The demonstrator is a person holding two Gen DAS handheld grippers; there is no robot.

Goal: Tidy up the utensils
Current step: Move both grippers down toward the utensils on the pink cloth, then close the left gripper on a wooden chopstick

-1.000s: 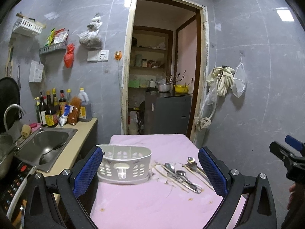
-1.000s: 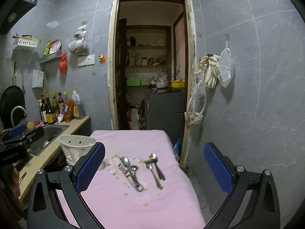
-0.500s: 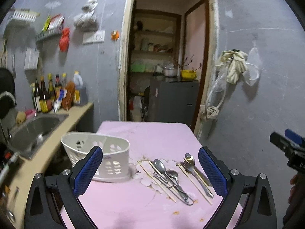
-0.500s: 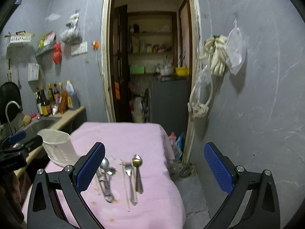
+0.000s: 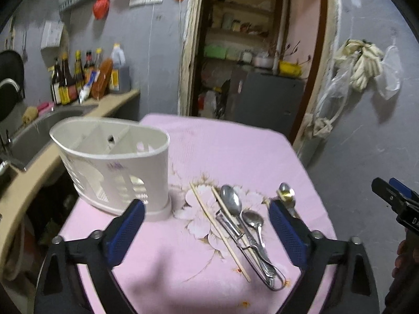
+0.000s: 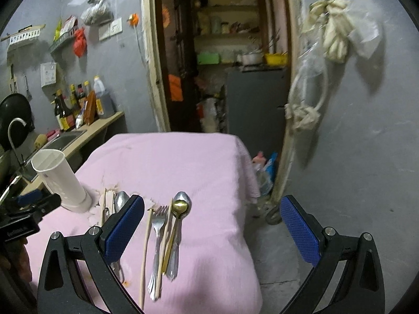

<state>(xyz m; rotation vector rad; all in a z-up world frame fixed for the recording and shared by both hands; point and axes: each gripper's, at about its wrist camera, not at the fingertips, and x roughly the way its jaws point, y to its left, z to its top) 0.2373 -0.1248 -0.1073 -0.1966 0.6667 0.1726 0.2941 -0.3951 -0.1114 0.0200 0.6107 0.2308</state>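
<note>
Pink-clothed table [image 5: 230, 151] carries everything for the sort, and it stands beside the sink counter [image 5: 78, 120].

White utensil caddy [image 5: 112, 167] stands upright at the table's left edge, open top up. Its dividers are visible and the compartments look empty, so it is the likely destination, and nothing appears to have been sorted yet.

Utensils lie flat on the cloth in two loose clusters, handles toward the camera — presumably laid out for pickup from the near side. Left cluster: chopsticks [image 5: 220, 231], large spoon [image 5: 230, 204], small spoon [image 5: 252, 219]. Right cluster: fork [image 6: 157, 240], gold spoon [image 6: 180, 205], and more chopsticks beside them.

Left gripper [image 5: 207, 231] hangs over the left cluster, jaws wide but closing. The chopsticks and spoons show between the pads in view, not yet touched.

Right gripper [image 6: 212, 230] is spread wide and empty. Its left pad sits over the table beside the fork, its right pad past the table edge — likely still lining up.
</note>
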